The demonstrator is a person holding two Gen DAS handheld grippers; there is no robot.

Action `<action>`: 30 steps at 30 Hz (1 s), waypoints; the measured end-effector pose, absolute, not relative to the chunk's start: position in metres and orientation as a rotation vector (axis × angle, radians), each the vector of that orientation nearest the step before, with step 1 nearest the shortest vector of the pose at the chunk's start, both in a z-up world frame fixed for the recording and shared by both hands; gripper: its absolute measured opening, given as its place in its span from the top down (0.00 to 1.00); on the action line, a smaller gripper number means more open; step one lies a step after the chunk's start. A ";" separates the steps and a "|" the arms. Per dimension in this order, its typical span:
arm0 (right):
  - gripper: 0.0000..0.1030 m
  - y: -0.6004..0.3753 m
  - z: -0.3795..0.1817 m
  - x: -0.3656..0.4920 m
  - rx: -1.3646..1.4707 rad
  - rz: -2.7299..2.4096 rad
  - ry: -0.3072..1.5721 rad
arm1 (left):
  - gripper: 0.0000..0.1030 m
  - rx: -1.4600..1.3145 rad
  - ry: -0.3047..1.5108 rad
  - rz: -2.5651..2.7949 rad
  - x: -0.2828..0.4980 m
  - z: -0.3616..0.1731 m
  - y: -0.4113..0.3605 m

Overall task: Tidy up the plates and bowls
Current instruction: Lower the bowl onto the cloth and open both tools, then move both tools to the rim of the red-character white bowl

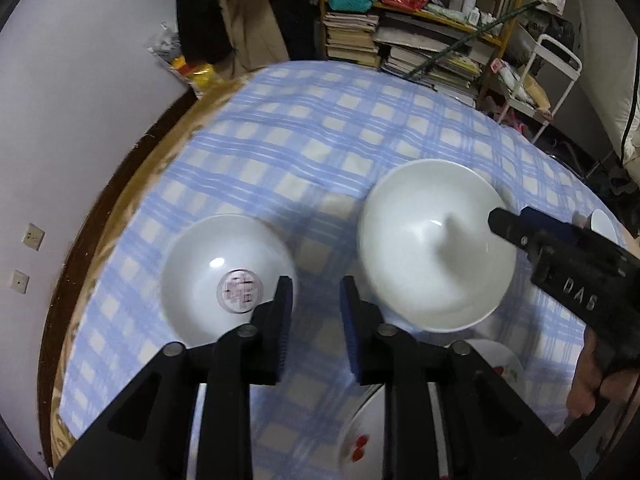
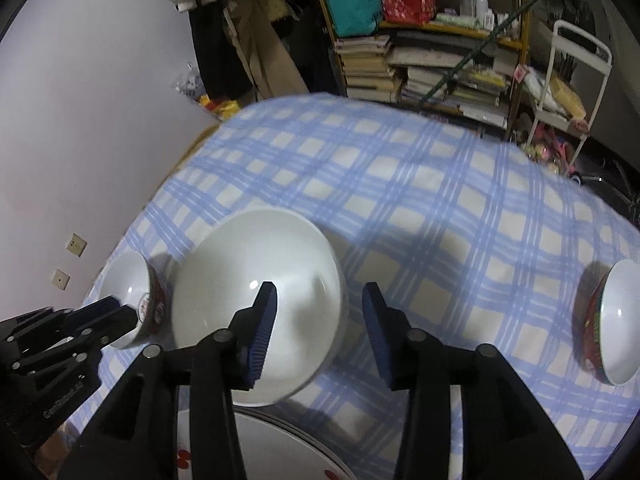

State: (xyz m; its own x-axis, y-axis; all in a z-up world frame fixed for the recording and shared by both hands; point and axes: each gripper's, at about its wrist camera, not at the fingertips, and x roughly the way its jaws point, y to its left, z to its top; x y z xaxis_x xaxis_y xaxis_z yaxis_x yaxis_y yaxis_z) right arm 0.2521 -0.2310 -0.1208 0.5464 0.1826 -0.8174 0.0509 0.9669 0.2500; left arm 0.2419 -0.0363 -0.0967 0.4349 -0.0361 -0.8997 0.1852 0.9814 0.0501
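Observation:
A plain white bowl (image 1: 432, 244) (image 2: 260, 312) stands on the blue checked tablecloth (image 1: 304, 152). A second bowl with a red mark inside (image 1: 224, 280) stands left of it, and shows with its red patterned outside in the right wrist view (image 2: 136, 300). A third bowl with a red outside (image 2: 608, 328) stands at the right. A white plate with red fruit print (image 1: 372, 436) (image 2: 280, 448) lies at the near edge. My left gripper (image 1: 316, 296) is open and empty, between the two bowls. My right gripper (image 2: 320, 300) is open over the plain bowl's right rim.
A cluttered shelf with stacked books (image 1: 420, 52) and a white trolley (image 1: 548, 80) stand beyond the table's far edge. A wall with sockets (image 1: 32, 236) lies to the left. The far half of the tablecloth carries no dishes.

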 end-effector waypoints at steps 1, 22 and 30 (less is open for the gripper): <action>0.45 -0.230 -0.117 0.252 0.256 0.081 0.980 | 0.69 0.137 1.105 -0.142 0.241 -0.093 -0.030; 0.09 -0.148 -0.068 0.265 0.158 0.258 0.895 | 0.30 -0.003 1.105 0.047 0.248 -0.094 0.065; 0.25 -0.110 -0.086 0.277 0.065 0.348 0.917 | 0.30 -0.054 1.136 0.080 0.253 -0.119 0.083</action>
State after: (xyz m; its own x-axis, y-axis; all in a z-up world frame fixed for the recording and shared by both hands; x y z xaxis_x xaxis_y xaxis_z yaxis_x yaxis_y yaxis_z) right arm 0.2767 -0.1100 -0.0862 0.5563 0.3223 -0.7660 -0.2671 0.9422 0.2024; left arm 0.2533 0.0831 -0.1194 0.4193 0.0361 -0.9071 -0.0909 0.9959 -0.0024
